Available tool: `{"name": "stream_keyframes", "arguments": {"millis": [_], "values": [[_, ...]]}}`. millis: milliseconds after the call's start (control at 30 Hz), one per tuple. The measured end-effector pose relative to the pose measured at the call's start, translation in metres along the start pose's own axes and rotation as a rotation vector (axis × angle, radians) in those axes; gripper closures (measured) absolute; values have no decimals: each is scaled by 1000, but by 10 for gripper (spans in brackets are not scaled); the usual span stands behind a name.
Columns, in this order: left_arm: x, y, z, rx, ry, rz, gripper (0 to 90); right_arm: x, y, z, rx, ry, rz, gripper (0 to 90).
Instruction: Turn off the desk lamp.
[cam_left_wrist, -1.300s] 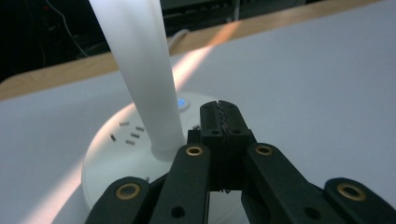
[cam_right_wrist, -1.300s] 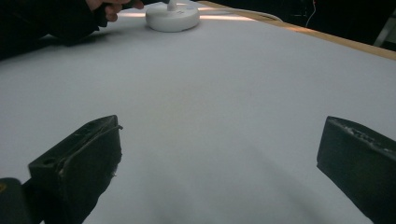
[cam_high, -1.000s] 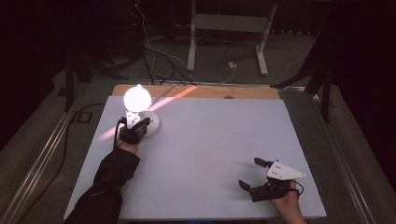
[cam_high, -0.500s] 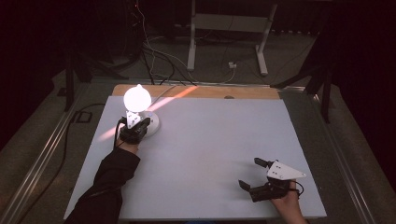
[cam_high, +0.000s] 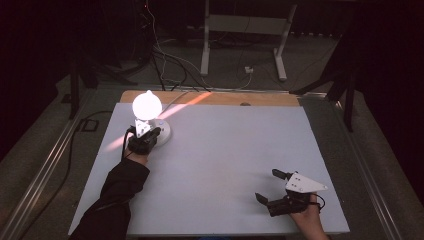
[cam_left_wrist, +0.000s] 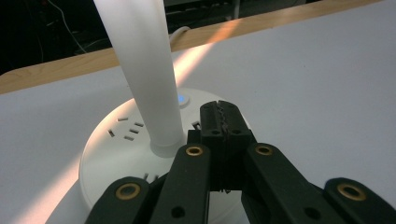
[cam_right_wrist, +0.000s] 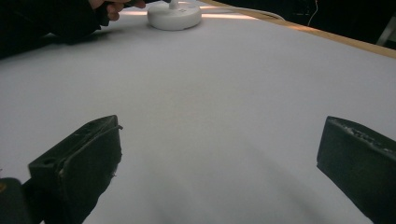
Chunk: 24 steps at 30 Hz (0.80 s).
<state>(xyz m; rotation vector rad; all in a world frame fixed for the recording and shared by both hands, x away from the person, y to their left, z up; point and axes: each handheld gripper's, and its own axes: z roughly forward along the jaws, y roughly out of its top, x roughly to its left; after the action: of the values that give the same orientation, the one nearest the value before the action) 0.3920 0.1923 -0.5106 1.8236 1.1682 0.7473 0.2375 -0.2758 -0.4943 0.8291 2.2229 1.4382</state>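
A small white lamp with a glowing round head stands on a round white base at the table's back left. In the left gripper view its white stem rises from the base, and a small blue light glows on the base. My left gripper is shut, its tips resting over the base just right of the stem with nothing between them. At the front right, my right gripper lies low over the table, jaws wide open and empty.
The white table top has a wooden strip along its far edge. An orange streak of light crosses that edge. Cables and a white stand's legs lie on the dark floor beyond. A dark sleeve reaches in from the front left.
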Motion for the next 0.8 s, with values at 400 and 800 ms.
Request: {"name": "stream_keyframes", "arguments": {"millis": [400, 800], "values": [[-2, -3, 5, 36, -8, 6, 900, 0, 0, 0, 3, -1, -2, 0], [-2, -5, 8, 62, -16, 17, 900, 0, 0, 0, 2, 0, -1, 0]]}}
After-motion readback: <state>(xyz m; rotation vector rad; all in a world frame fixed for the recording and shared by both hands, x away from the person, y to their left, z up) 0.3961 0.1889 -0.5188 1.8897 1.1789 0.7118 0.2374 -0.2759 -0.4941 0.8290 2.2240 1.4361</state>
